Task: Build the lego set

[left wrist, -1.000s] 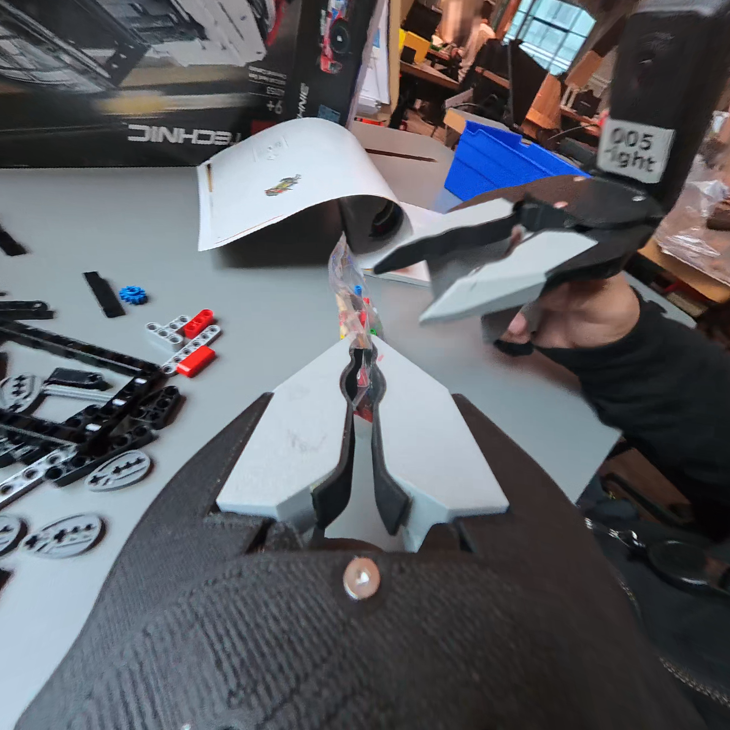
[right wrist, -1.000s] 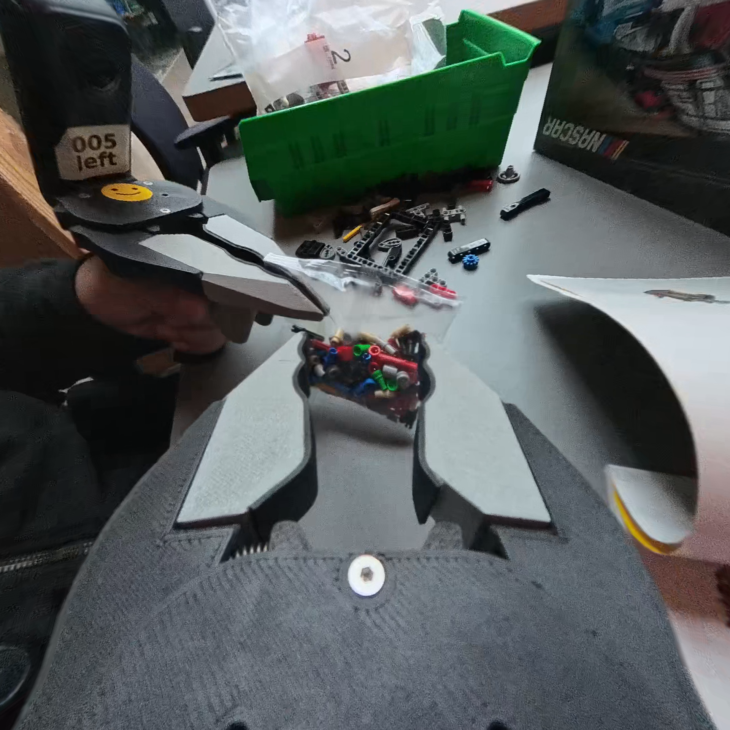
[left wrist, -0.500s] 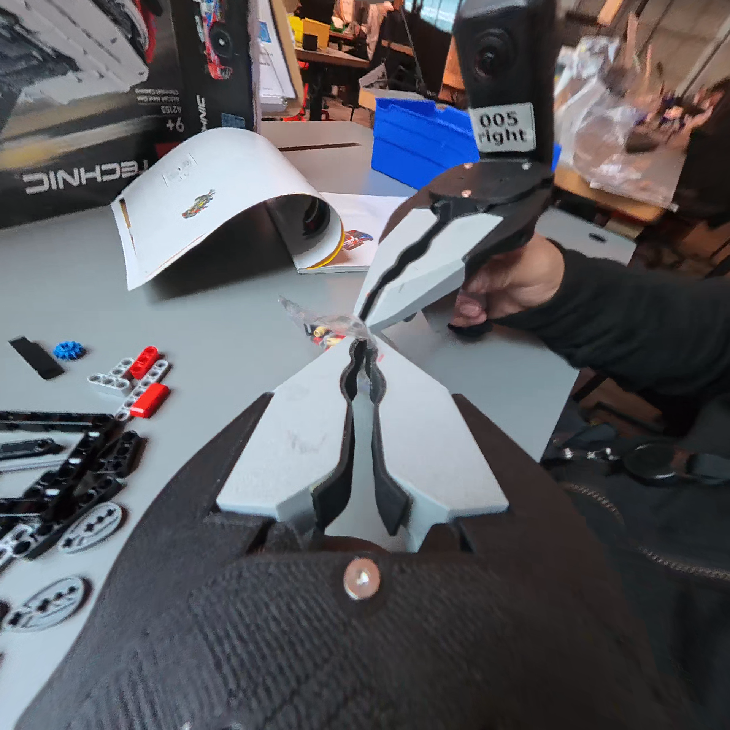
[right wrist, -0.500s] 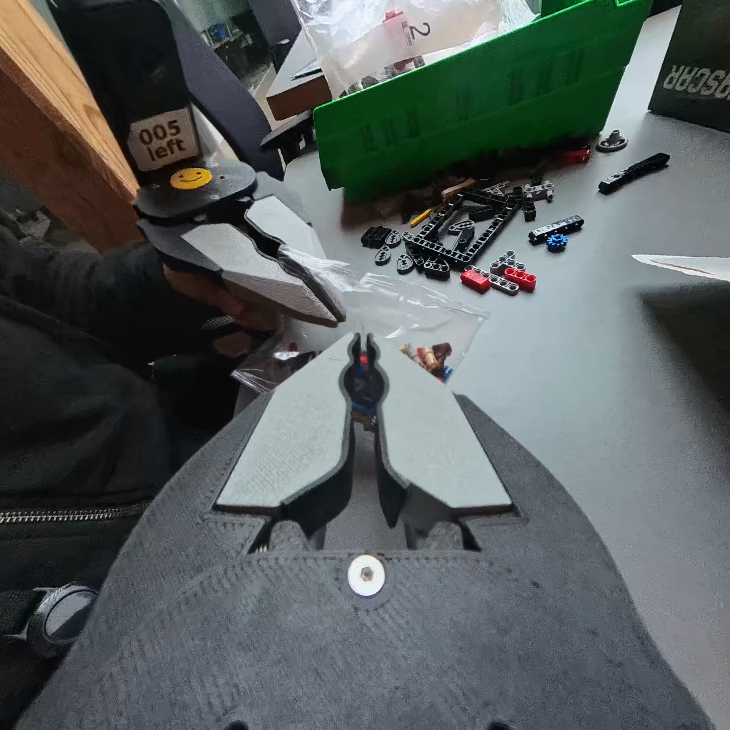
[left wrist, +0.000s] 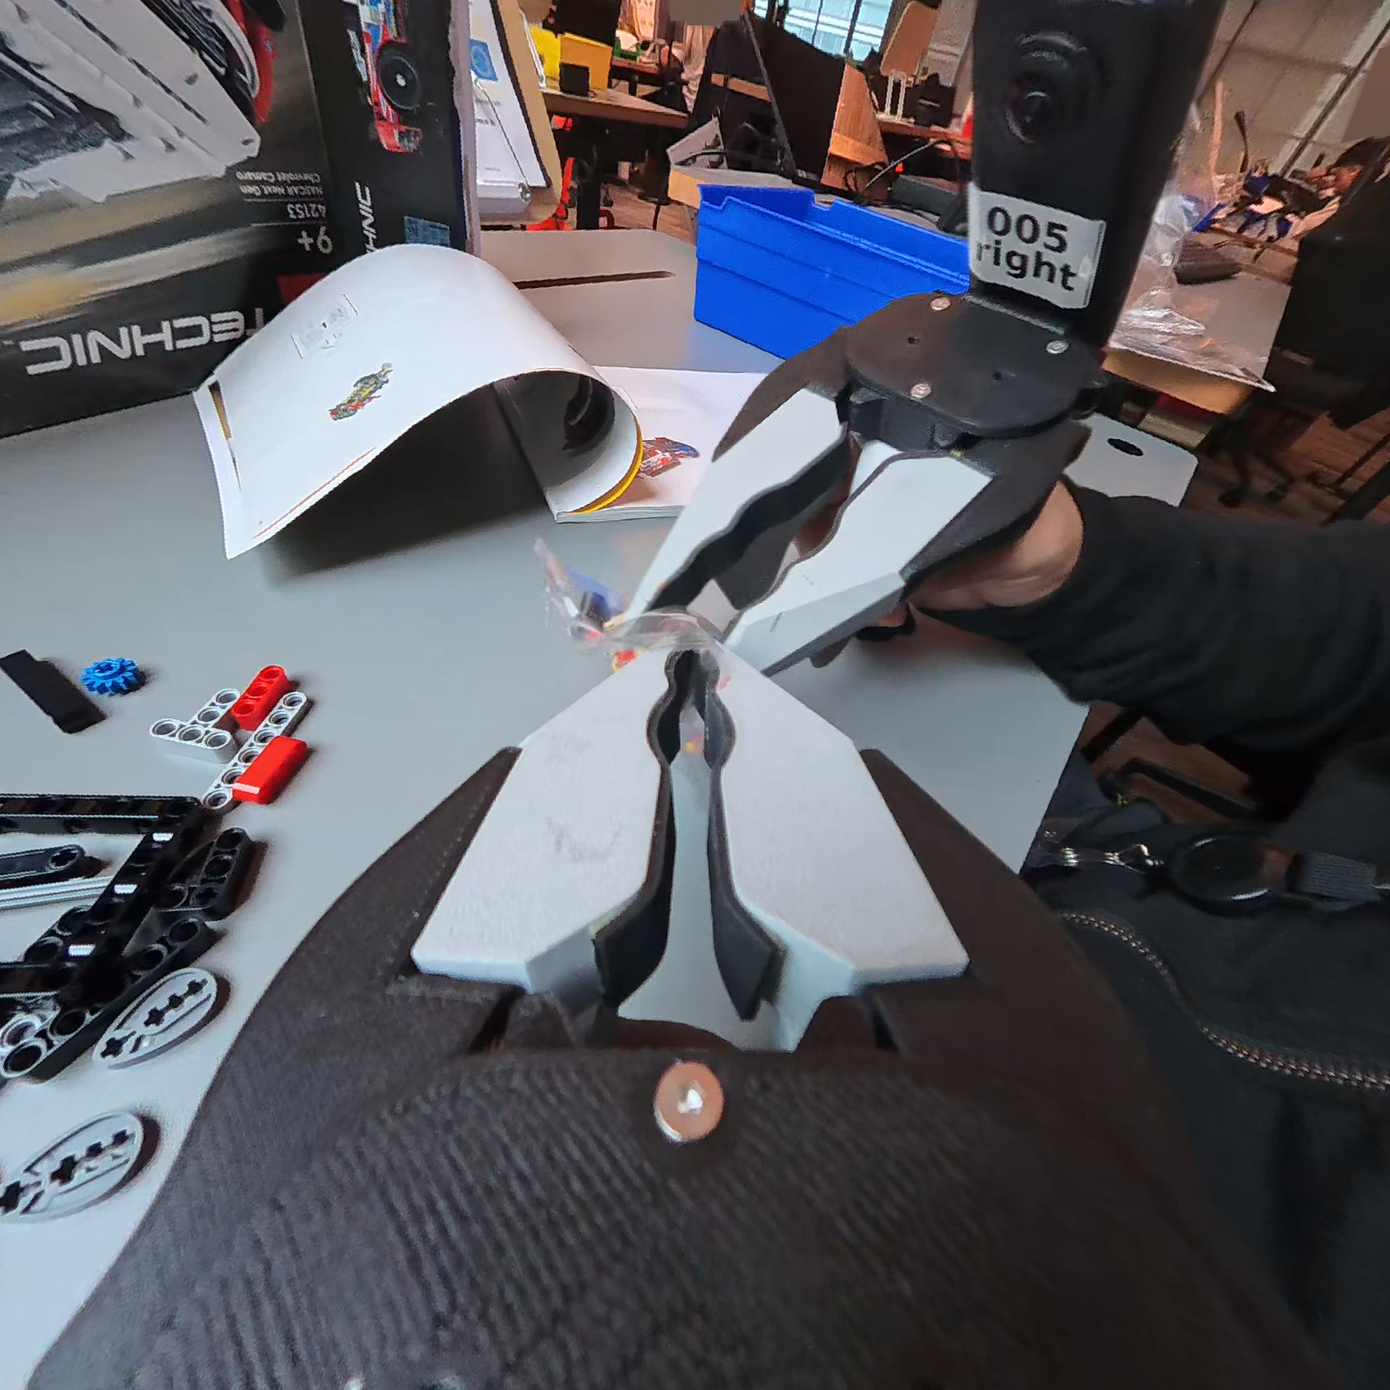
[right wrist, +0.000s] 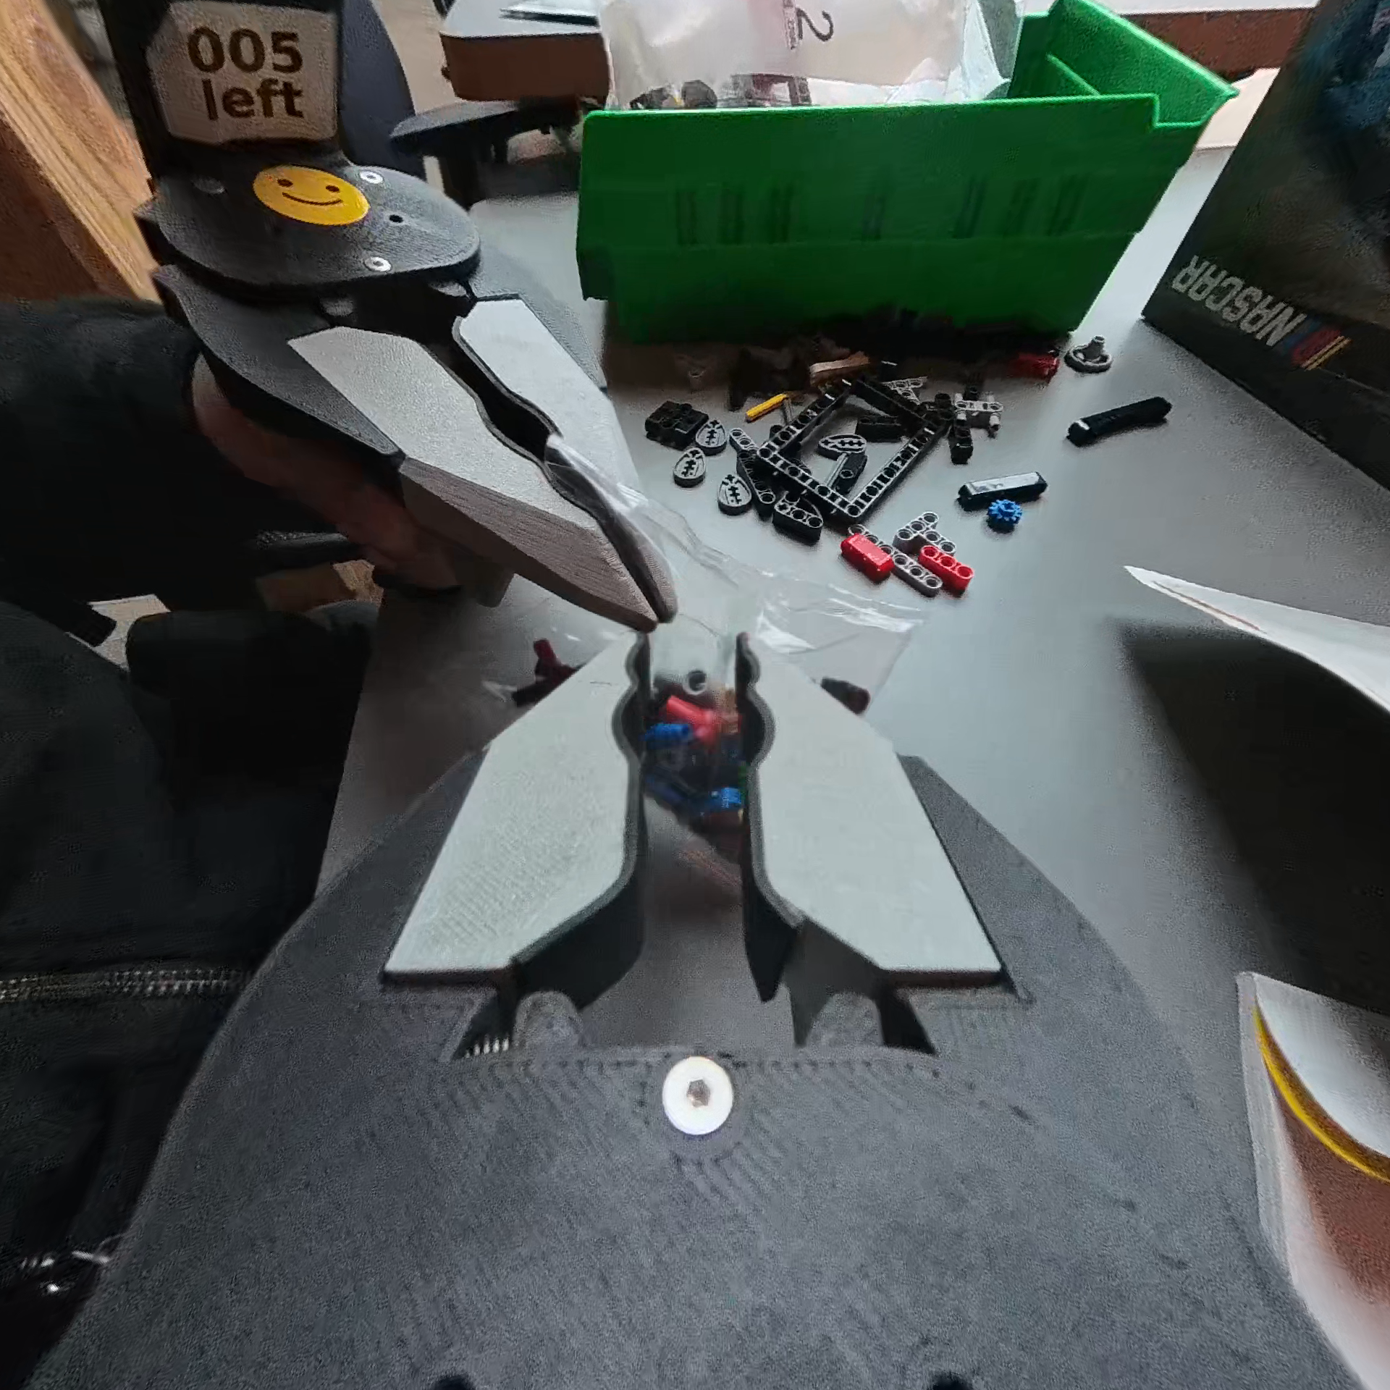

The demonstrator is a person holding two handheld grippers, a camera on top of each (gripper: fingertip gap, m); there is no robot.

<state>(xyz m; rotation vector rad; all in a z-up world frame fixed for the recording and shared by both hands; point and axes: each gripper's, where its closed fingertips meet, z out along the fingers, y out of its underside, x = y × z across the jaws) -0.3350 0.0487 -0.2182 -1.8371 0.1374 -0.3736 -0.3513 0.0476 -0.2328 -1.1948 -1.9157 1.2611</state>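
The left gripper (left wrist: 688,666) pinches the bag (right wrist: 797,632) of small parts above the table (left wrist: 421,602). The right gripper (right wrist: 692,647), jaws partly apart, straddles it, gripping nothing. It should close near the pinch, then pull steadily apart.

Grey table (left wrist: 421,602); cluttered desks (left wrist: 602,105) behind.

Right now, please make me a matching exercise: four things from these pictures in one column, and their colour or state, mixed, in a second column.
Things:
1. left claw
2. bin
3. gear
4. booklet

States:
A. green
B. curled over on the table
C. shut on the bag
D. blue, lying on the table

Pairs: 1-C, 2-A, 3-D, 4-B
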